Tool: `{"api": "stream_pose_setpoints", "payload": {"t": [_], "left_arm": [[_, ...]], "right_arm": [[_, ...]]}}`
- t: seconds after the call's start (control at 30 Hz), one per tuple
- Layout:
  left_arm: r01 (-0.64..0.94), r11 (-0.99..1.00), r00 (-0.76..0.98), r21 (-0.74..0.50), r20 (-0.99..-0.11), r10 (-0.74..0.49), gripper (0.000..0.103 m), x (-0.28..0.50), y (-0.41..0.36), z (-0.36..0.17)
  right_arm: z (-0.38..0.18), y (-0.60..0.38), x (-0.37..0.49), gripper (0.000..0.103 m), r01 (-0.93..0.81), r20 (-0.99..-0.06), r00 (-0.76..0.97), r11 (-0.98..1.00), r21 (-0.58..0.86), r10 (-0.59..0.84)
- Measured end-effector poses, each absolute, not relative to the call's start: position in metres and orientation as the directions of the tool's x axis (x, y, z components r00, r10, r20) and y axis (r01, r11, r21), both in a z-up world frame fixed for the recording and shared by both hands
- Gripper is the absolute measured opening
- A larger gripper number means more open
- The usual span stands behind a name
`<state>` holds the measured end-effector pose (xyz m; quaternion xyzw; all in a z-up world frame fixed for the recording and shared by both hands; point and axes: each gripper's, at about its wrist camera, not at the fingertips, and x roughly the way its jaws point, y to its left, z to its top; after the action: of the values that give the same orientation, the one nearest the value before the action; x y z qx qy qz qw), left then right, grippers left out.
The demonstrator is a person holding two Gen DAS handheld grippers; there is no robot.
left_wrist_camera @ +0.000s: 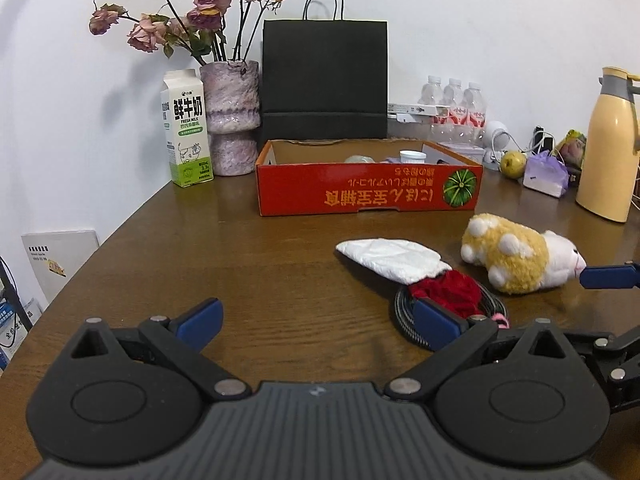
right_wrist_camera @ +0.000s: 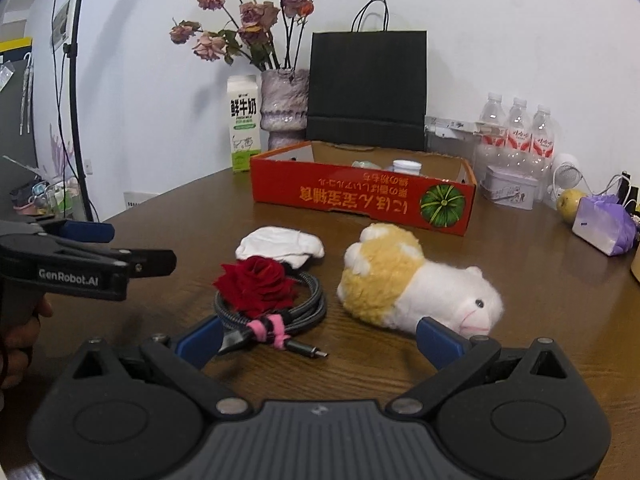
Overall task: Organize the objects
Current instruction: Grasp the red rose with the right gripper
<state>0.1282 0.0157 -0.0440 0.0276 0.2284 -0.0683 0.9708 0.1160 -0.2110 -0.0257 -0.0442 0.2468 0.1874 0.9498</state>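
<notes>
Blue-padded fingers (left_wrist_camera: 200, 320) of both grippers gape empty near plush toy (right_wrist_camera: 416, 284) and, apparently, coiled cable (right_wrist_camera: 308, 308).

Wood-grain table (right_wrist_camera: 400, 360) – slight sheen, fluffy plush toy (right_wrist_camera: 408, 280), braided cable (right_wrist_camera: 312, 304), matt cardboard box (right_wrist_camera: 360, 196)

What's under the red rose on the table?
The red rose sits on a coiled grey cable bound with a pink tie. One edge of the white cloth lies behind it. The coil's centre is hidden.

Bare table (left_wrist_camera: 240, 264) left of cloth (left_wrist_camera: 390, 258); plush toy (right_wrist_camera: 416, 280), coiled cable (right_wrist_camera: 280, 312) crowd right.
</notes>
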Motion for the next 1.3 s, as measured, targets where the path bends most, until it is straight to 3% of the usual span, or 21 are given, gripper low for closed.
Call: {"api": "stream_pose_setpoints", "payload": {"t": [0.4, 0.47, 0.53, 0.67, 0.8, 1.3], "left_arm": [[0.080, 0.995, 0.888, -0.061, -0.448, -0.099, 0.103, 0.123, 0.040, -0.044], [0.060, 0.994, 0.888, -0.088, -0.451, -0.094, 0.103, 0.125, 0.047, -0.043], [0.046, 0.993, 0.887, -0.106, -0.454, -0.089, 0.103, 0.125, 0.051, -0.043], [0.042, 0.992, 0.885, -0.120, -0.457, -0.093, 0.103, 0.126, 0.054, -0.044], [0.052, 0.991, 0.882, -0.126, -0.460, -0.105, 0.103, 0.126, 0.054, -0.045], [0.038, 0.993, 0.866, -0.112, -0.492, -0.088, 0.103, 0.133, 0.052, -0.049]], "right_arm": [[-0.019, -0.185, 0.125, 0.102, -0.396, -0.483, 0.809, 0.918, -0.026, 0.335], [-0.016, -0.178, 0.134, 0.096, -0.407, -0.480, 0.808, 0.913, -0.035, 0.343], [-0.015, -0.169, 0.145, 0.081, -0.432, -0.498, 0.788, 0.901, -0.029, 0.362], [-0.022, -0.154, 0.168, 0.063, -0.467, -0.554, 0.734, 0.884, 0.008, 0.393], [-0.028, -0.156, 0.173, 0.035, -0.469, -0.560, 0.710, 0.880, 0.078, 0.427], [-0.011, -0.169, 0.134, 0.033, -0.448, -0.372, 0.826, 0.894, 0.021, 0.423]]}}
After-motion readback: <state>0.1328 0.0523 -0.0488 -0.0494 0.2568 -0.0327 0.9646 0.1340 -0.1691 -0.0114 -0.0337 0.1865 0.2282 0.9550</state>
